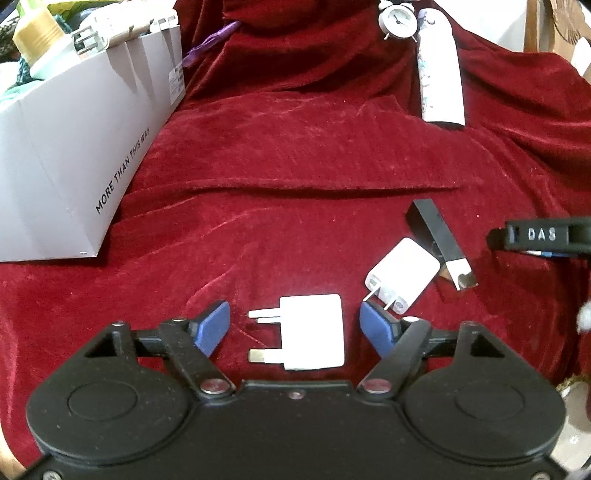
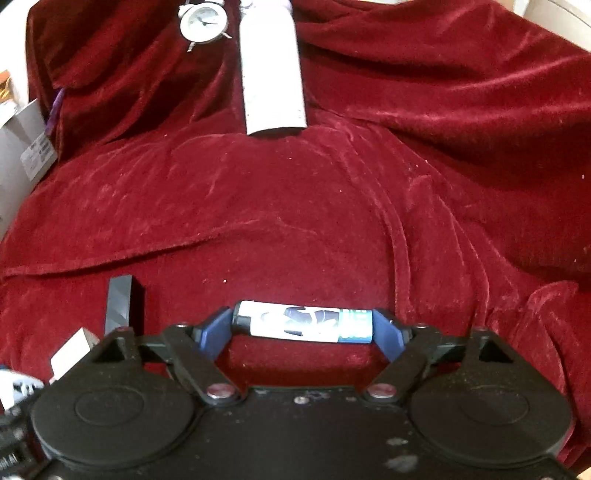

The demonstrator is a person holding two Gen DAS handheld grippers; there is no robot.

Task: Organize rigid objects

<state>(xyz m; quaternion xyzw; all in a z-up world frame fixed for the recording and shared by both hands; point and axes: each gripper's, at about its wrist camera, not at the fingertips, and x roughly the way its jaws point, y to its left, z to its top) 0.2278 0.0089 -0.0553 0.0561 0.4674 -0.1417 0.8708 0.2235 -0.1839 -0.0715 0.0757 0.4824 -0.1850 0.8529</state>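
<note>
We are holding the left gripper open astride the three-pin plug adapter on the red velvet cloth; pads clear. The right gripper is pinching a small tube end-to-end. Risks we are judging: tube pivoting out; adapter skidding against the two-pin charger.

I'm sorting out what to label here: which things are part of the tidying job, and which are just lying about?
Job in hand:
three-pin plug between the left gripper's open jaws
small tube spanning the right gripper's jaws
two-pin charger
black stick
grey box, probably where things go

Lying about:
alarm clock
white bottle
red blanket
</note>
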